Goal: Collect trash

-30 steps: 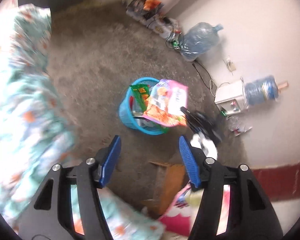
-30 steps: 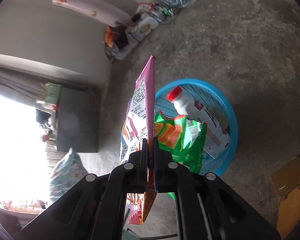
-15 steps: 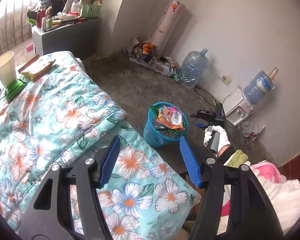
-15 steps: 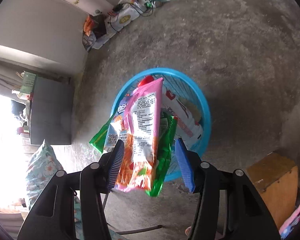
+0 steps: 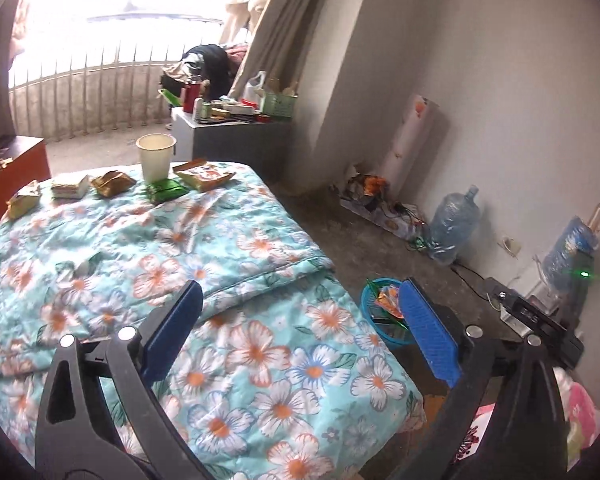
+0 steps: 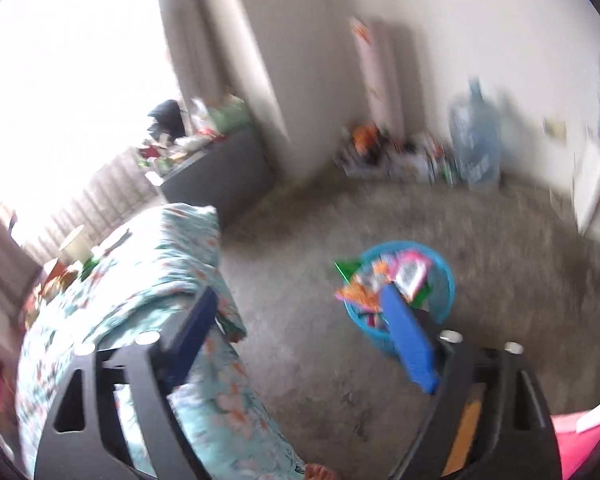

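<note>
Remaining trash lies in a row at the far end of the bed [image 5: 228,264]: a paper cup [image 5: 155,158] upright on a green wrapper [image 5: 166,191], a flat snack packet [image 5: 204,174] beside it, and crumpled wrappers [image 5: 110,183] further left. All are probably light; the cup is thin-walled and crushable, best pinched at its rim, while the soft, slippery wrappers are best taken at a raised fold or edge. The blue basket [image 6: 446,280] on the floor beside the bed holds collected packets [image 6: 384,280]. Left claw [image 5: 300,320] and right claw [image 6: 304,318] both stand wide open, holding nothing.
</note>
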Tool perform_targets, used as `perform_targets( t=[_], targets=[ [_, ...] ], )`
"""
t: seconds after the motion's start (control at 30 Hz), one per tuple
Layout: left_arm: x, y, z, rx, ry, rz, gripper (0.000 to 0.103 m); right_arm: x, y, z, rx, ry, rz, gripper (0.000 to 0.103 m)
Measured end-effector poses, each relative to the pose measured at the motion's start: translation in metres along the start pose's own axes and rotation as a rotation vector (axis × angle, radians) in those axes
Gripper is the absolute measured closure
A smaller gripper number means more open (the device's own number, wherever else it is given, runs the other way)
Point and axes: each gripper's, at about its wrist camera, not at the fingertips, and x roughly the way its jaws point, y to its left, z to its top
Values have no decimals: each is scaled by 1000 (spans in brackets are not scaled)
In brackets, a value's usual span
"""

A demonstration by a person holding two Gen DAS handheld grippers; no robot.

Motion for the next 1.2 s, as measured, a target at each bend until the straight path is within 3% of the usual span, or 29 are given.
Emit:
perform_targets(
  t=[0.1,0.2,0.3,0.43,0.53,0.7,0.83,1.2],
  targets=[
    [-6,5,-18,-4,48,48,9,-35,46,-13,-178,-46,-14,6],
    [-9,11,-37,-16,105,116,9,-46,81,-37,-307,36,-15,6],
    [-20,17,-59,-14,109,173,9,-53,107,-64,-429,103,-39,6],
    [-22,23,-84,-71,217,212,9,-51,116,-83,-431,226,-35,6],
    [-21,24,-102,-116,277,194,9,-56,110,-89,-400,250,-42,6],
    [-31,12,-107,-34,243,261,9,-64,103,-85,-386,233,-56,6],
    [-40,10,-98,-34,205,289,9,-68,99,-83,-376,226,-59,6],
    [-46,2,-94,-12,193,335,9,-75,89,-82,-359,209,-71,6]
  ],
)
